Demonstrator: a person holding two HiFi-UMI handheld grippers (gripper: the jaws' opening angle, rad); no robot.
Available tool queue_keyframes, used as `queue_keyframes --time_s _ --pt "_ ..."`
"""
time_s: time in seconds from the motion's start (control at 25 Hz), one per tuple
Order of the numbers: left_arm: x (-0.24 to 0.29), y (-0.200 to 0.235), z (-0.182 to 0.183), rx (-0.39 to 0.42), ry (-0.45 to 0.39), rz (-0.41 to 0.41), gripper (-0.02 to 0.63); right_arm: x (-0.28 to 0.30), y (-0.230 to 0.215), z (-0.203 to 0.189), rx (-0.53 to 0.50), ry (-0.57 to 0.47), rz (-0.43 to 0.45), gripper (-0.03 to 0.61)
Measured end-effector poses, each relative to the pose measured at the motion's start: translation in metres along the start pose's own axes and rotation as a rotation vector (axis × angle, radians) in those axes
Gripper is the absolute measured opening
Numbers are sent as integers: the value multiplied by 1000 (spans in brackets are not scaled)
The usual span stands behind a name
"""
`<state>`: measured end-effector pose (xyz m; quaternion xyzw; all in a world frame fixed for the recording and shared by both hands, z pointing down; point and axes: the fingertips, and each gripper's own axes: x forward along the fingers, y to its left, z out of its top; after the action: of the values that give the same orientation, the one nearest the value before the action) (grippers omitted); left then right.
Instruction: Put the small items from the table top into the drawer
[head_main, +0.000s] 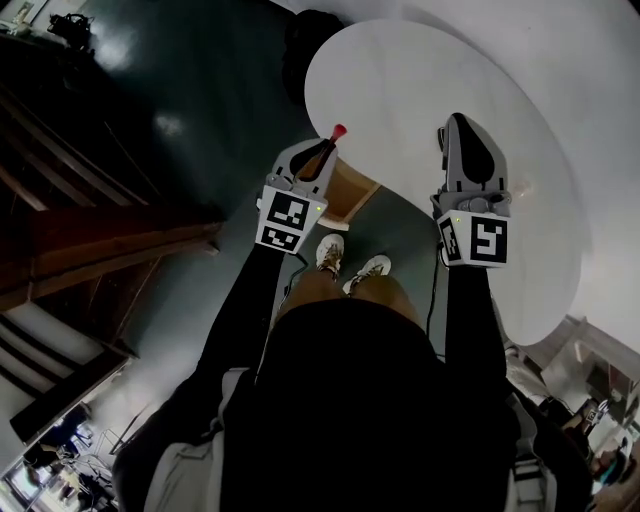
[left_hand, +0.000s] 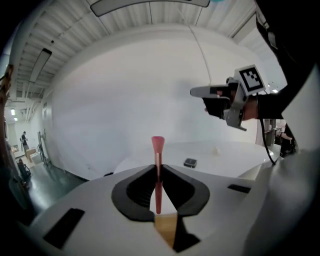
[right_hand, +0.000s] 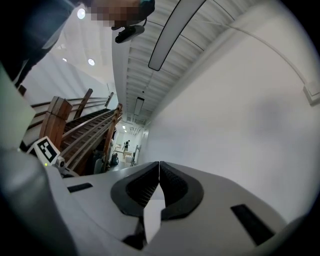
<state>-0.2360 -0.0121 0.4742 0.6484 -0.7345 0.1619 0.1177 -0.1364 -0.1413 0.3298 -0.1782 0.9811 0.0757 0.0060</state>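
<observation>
A thin pink stick with a flared red tip (left_hand: 158, 170) stands upright between the pads of my left gripper (left_hand: 158, 167), which is shut on it. In the head view, that left gripper (head_main: 322, 150) hovers with the stick (head_main: 339, 131) over the open wooden drawer (head_main: 350, 193) at the near edge of the round white table (head_main: 400, 90). My right gripper (head_main: 460, 125) is over the table top to the right. Its jaws (right_hand: 159, 172) are shut with nothing between them. A small dark square item (left_hand: 190, 162) and a tiny white item (left_hand: 216, 149) lie on the table.
The person's legs and white shoes (head_main: 345, 265) are below the table's edge beside the drawer. A dark green floor and a wooden staircase (head_main: 90, 240) lie to the left. A white wall curves behind the table.
</observation>
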Motion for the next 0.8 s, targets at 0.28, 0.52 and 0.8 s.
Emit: queue_keyframes --time_s 0.28,0.52,0.8 --pt "16 -16 -112 -18 237 -65 55 -1 -3 -13 7 36 -25 27" --pt "24 -23 -177 -14 389 -126 55 -6 -4 -17 -3 56 -61 26" --pt "45 -43 -221 -4 500 -214 55 -20 -4 -28 -7 93 -93 27"
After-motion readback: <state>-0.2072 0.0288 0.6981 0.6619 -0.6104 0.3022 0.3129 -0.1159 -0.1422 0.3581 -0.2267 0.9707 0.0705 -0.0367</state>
